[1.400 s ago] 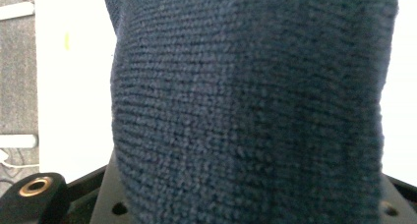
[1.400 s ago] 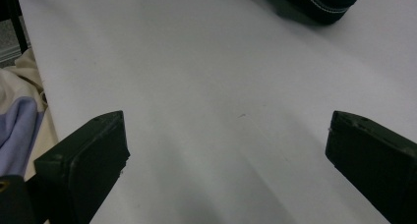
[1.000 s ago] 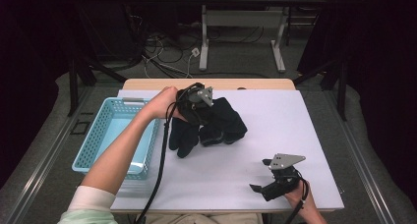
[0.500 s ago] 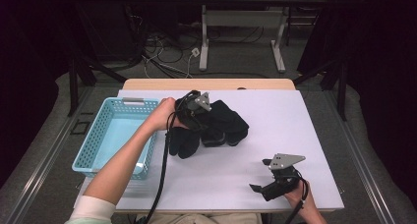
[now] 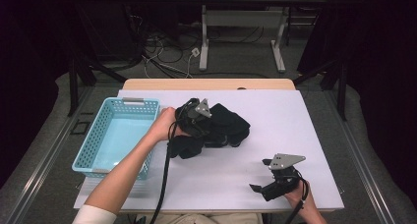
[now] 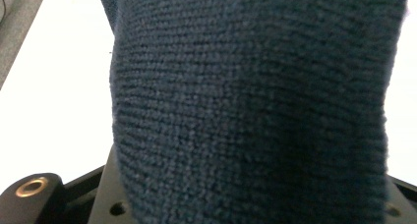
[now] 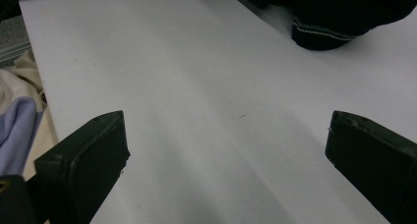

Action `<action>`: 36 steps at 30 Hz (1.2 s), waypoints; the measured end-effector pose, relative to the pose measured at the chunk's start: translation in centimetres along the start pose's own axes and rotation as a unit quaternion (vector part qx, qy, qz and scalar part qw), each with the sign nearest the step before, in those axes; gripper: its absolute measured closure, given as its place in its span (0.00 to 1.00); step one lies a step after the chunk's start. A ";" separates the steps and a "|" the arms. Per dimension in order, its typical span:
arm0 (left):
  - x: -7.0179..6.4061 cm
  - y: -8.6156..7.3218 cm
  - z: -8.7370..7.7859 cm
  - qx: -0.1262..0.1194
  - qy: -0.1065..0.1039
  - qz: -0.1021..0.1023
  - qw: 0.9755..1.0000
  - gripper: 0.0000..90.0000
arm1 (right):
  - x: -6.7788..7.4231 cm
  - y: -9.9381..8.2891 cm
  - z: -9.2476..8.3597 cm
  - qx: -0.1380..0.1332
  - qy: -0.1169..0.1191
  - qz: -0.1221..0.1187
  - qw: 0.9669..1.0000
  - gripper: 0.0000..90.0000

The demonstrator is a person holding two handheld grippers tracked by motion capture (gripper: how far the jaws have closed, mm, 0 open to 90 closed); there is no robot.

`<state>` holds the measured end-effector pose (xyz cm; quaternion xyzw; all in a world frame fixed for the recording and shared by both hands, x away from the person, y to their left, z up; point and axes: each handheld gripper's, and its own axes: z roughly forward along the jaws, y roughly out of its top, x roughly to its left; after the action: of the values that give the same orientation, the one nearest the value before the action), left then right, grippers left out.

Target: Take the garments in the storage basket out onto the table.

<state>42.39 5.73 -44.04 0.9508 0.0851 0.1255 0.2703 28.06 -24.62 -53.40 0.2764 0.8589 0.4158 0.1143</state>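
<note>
Dark knit garment (image 6: 251, 106) in left tool (image 5: 196, 121)

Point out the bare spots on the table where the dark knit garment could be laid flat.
Bare white tabletop lies right of the dark knit garment, and in front of it, up to the right gripper. It is crowded between the blue basket and left gripper.
</note>
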 end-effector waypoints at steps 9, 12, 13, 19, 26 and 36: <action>-0.9 -0.9 1.5 -0.012 0.004 -0.030 0.999 0.57 | 0.0 0.0 0.1 -0.005 0.000 -0.002 1.000 0.02; -1.1 -1.3 2.0 -0.019 -0.003 -0.043 0.999 0.56 | 0.0 0.0 0.1 -0.004 -0.001 -0.002 1.000 0.02; -1.2 -1.4 2.2 -0.019 -0.003 -0.047 0.999 0.56 | 0.0 0.0 0.1 -0.005 0.000 0.001 1.000 0.02; -1.8 -2.4 3.2 -0.031 -0.007 -0.071 0.997 0.56 | 0.0 0.0 0.0 -0.001 -0.001 -0.002 1.000 0.02; -2.4 -3.6 4.1 -0.045 -0.009 -0.092 0.995 0.55 | 0.0 0.0 0.1 -0.005 -0.001 -0.002 1.000 0.02; -3.0 -4.6 4.7 -0.058 -0.009 -0.111 0.992 0.54 | 0.0 0.0 0.1 -0.002 -0.001 -0.003 1.000 0.02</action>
<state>40.39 6.57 -50.89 0.9192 0.1805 0.0909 0.3378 28.10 -24.57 -53.50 0.2743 0.8585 0.4171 0.1173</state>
